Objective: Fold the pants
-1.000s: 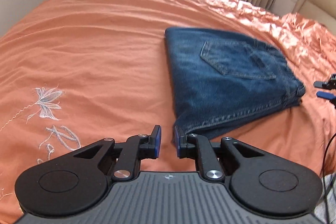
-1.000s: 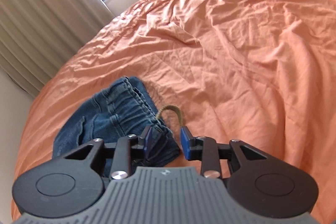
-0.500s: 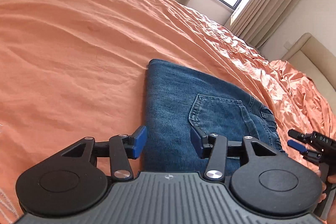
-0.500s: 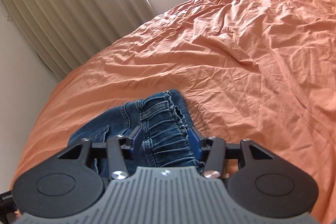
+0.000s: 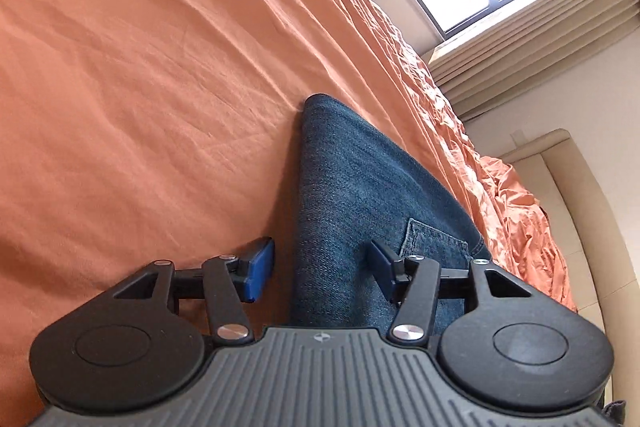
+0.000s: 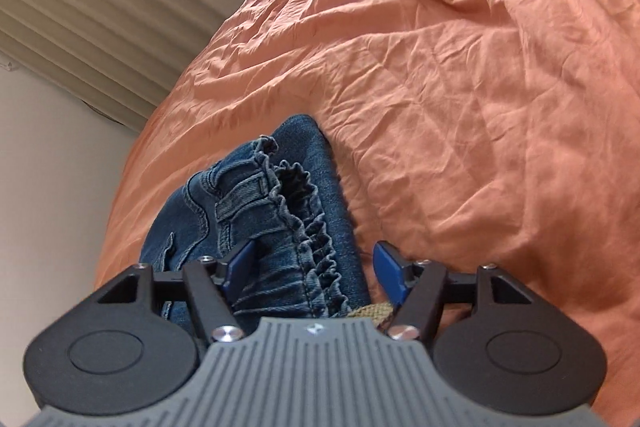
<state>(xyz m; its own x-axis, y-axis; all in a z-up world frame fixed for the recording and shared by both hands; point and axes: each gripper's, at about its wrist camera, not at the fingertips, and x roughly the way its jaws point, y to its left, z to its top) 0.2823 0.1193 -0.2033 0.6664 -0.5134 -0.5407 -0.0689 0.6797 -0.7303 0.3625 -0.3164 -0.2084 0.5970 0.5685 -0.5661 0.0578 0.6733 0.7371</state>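
Both grippers, left (image 5: 322, 269) and right (image 6: 314, 267), are opening wide, straddling the jeans (image 5: 352, 195) edges to grab for another fold; nothing gripped yet.

Folded jeans (image 5: 352, 195) lie on the bedspread (image 5: 140, 67).

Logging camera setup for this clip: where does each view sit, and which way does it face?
Left wrist: on the left gripper, looking down along its open fingers at the folded jeans' left edge; window beyond.
Right wrist: on the right gripper, open, jaws just widened, astride the elastic waistband; curtain behind.
No hand or sleeve shows in either.
Shared: the same jeans and the orange bedspread.
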